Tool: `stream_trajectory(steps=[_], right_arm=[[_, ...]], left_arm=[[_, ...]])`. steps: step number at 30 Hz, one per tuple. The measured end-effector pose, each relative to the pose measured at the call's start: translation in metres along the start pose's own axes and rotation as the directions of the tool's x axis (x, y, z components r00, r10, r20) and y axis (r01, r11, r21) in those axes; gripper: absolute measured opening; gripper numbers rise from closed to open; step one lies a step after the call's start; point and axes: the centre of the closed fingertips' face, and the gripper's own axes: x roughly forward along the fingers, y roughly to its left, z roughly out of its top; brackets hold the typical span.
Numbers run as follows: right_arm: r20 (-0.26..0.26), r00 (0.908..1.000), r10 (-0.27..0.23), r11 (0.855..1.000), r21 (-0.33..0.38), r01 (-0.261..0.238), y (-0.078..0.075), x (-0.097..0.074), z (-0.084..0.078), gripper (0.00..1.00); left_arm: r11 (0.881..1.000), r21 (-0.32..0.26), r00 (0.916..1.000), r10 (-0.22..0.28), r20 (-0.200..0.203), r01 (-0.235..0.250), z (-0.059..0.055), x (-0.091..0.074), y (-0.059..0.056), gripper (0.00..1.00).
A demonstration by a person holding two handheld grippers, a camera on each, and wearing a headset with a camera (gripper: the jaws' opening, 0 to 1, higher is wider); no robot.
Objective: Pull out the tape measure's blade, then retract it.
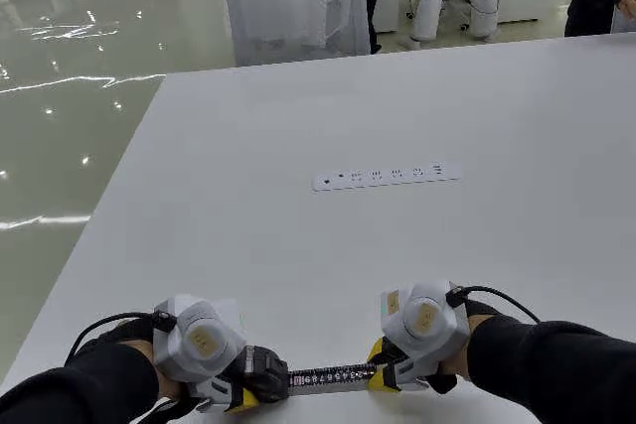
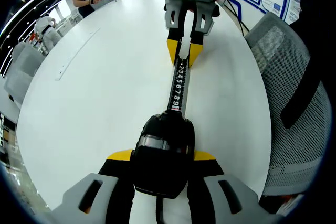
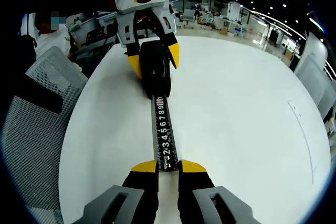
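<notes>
Between both sets of jaws, blade (image 2: 178,85) lies straight along desk (image 1: 397,96): L gripper (image 2: 163,156) clamped on tape measure case (image 2: 164,142), R gripper (image 3: 168,167) pinching blade tip. We reckon next move follows that axis.

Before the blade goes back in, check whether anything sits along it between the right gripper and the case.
Nothing visible does. The blade runs bare over the white table from the right gripper, shut on its tip, straight to the black case in the left gripper.
</notes>
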Motion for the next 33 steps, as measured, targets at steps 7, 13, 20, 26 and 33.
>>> stream_trajectory(steps=[7,13,20,26,33], right_arm=[[-0.002,1.0000,-0.004,1.000,0.004,0.004,-0.002,-0.003,-0.004,0.10],[-0.004,1.0000,-0.003,1.000,0.000,0.003,-0.002,-0.006,-0.008,0.10],[-0.007,1.0000,-0.006,1.000,0.000,0.006,-0.003,-0.009,-0.012,0.10],[-0.007,0.9999,-0.008,1.000,0.001,0.008,-0.003,-0.011,-0.015,0.09],[-0.012,0.9999,-0.007,1.000,0.001,0.007,-0.003,-0.014,-0.019,0.09]], left_arm=[[1.000,0.004,1.0000,0.002,-0.003,-0.002,0.000,0.000,0.000,0.33],[1.000,0.004,1.0000,0.001,-0.002,-0.001,0.000,-0.001,0.001,0.33],[1.000,0.002,1.0000,0.001,-0.002,-0.001,0.000,-0.001,0.001,0.33],[1.000,0.002,1.0000,0.002,-0.004,-0.002,0.000,-0.001,0.001,0.33],[1.000,0.003,1.0000,0.003,-0.006,-0.003,0.000,-0.001,0.001,0.33]])
